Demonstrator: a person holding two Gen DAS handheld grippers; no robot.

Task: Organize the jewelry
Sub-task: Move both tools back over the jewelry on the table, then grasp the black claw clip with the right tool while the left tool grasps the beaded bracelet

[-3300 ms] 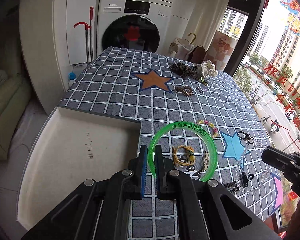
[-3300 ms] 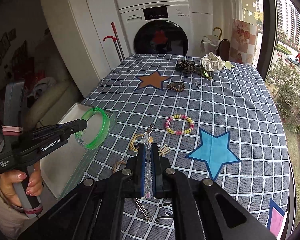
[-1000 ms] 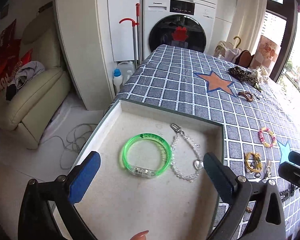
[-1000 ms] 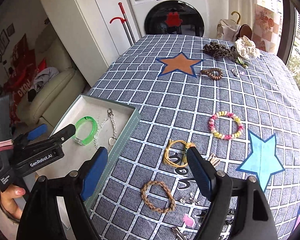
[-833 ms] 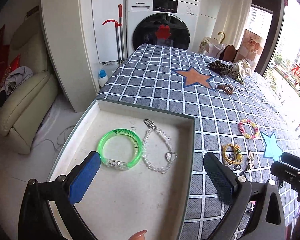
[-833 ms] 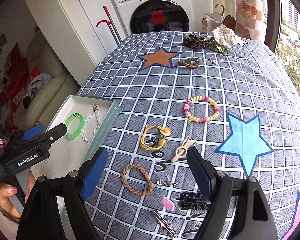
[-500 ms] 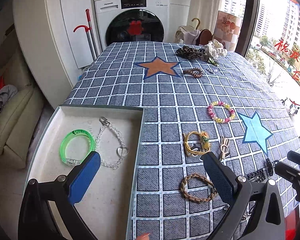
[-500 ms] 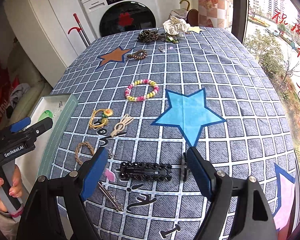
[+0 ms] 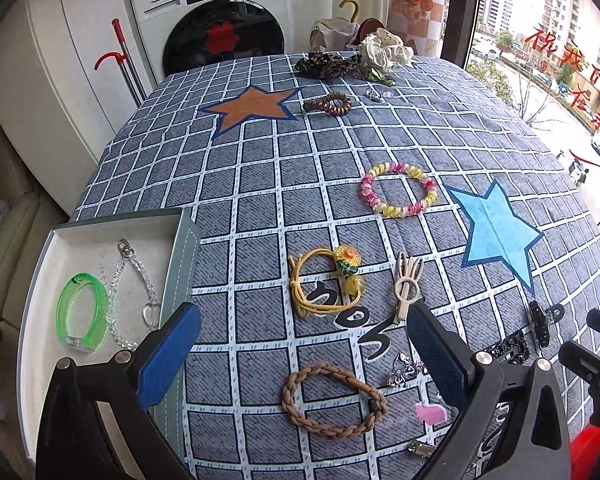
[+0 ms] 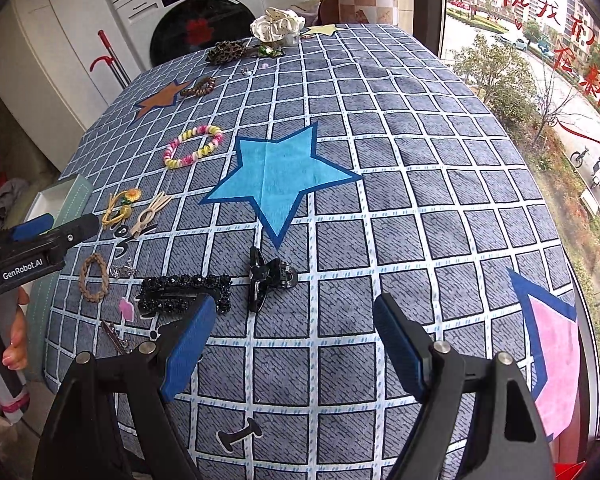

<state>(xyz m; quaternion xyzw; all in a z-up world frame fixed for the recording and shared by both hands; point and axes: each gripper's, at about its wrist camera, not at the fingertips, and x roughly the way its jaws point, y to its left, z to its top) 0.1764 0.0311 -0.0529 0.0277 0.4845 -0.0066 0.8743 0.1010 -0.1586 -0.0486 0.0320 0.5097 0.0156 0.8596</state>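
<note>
A white tray [image 9: 40, 312] at the table's left edge holds a green bangle [image 9: 82, 312] and a clear bead chain [image 9: 134, 292]. My left gripper [image 9: 300, 354] is open and empty above a brown braided bracelet [image 9: 334, 398], with a yellow flower hair tie [image 9: 326, 280] and a beige clip [image 9: 407, 284] just beyond. My right gripper [image 10: 294, 346] is open and empty, just short of a black claw clip [image 10: 268, 276] and a black beaded barrette [image 10: 184, 290]. A pink and yellow bead bracelet [image 9: 398, 194] lies farther out.
The grid cloth [image 9: 260, 184] carries an orange star [image 9: 250, 110] and a blue star [image 10: 280, 178]. A brown scrunchie [image 9: 327, 104], a leopard scrunchie [image 9: 328, 65] and a white scrunchie [image 9: 386, 50] lie at the far end. A washing machine [image 9: 220, 20] stands behind.
Both grippers have let go of the green bangle and the bead chain, which now lie in the tray. Both have opened and swung right, over the loose items on the cloth.
</note>
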